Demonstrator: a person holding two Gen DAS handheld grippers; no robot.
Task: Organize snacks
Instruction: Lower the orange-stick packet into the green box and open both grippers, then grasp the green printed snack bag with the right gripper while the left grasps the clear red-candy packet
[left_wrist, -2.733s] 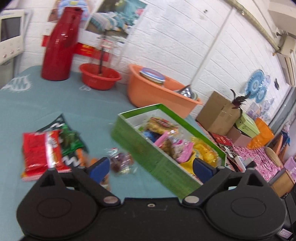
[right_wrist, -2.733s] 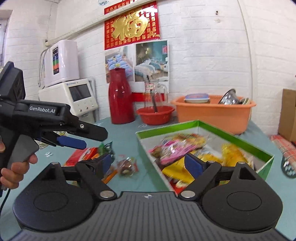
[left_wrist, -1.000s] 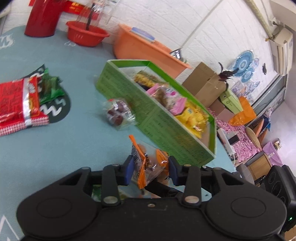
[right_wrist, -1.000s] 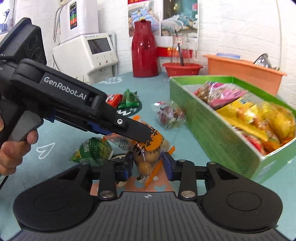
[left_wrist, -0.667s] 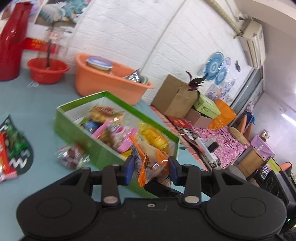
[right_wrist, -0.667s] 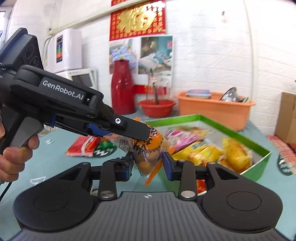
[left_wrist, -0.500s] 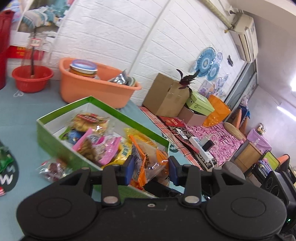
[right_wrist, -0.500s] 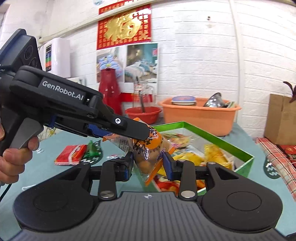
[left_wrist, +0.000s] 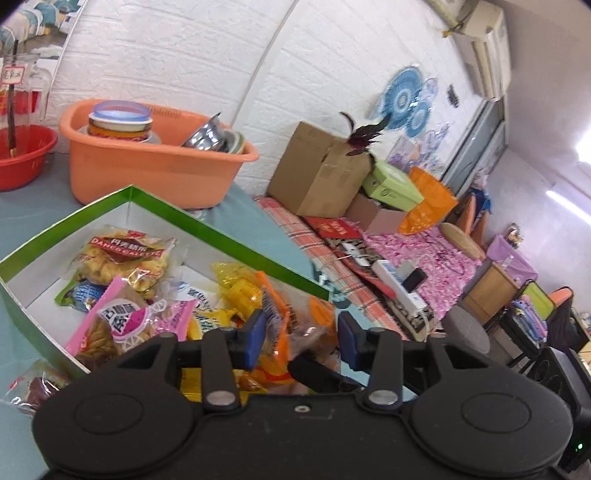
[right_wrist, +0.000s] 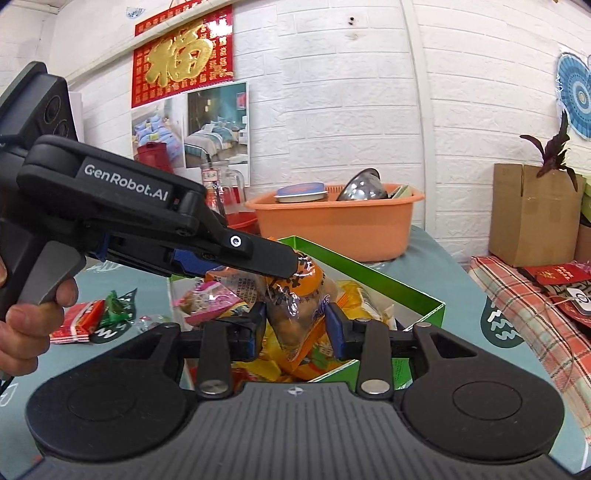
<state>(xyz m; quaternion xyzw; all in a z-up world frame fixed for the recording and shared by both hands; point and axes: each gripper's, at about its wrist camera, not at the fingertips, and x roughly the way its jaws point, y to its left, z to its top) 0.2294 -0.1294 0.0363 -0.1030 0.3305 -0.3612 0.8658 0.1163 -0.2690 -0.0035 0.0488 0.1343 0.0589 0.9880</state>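
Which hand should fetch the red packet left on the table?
Probably left. The left tongs and right tongs are opening, a snack between each, over the box. The red packet lies left of the box, on the left tongs' side; the right would have to cross.

Premises are presenting as a lived-in domestic room. White brick-pattern walls (right_wrist: 369, 92) are carrying a red good-fortune hanging (right_wrist: 183, 61) above bedding posters (right_wrist: 192, 125). An orange wash basin (left_wrist: 155, 166) holding bowls and a lidded container is sitting on a teal-covered table (left_wrist: 266, 236), beside a red basin (left_wrist: 22, 155). Cardboard boxes (left_wrist: 317, 173) with a potted plant (left_wrist: 364, 131) are standing on a neighbouring surface under checked and pink floral cloths (left_wrist: 424, 254). An air-conditioning unit (left_wrist: 487, 44) is hanging high on the wall, and blue paper fans (left_wrist: 402, 98) are decorating it below.
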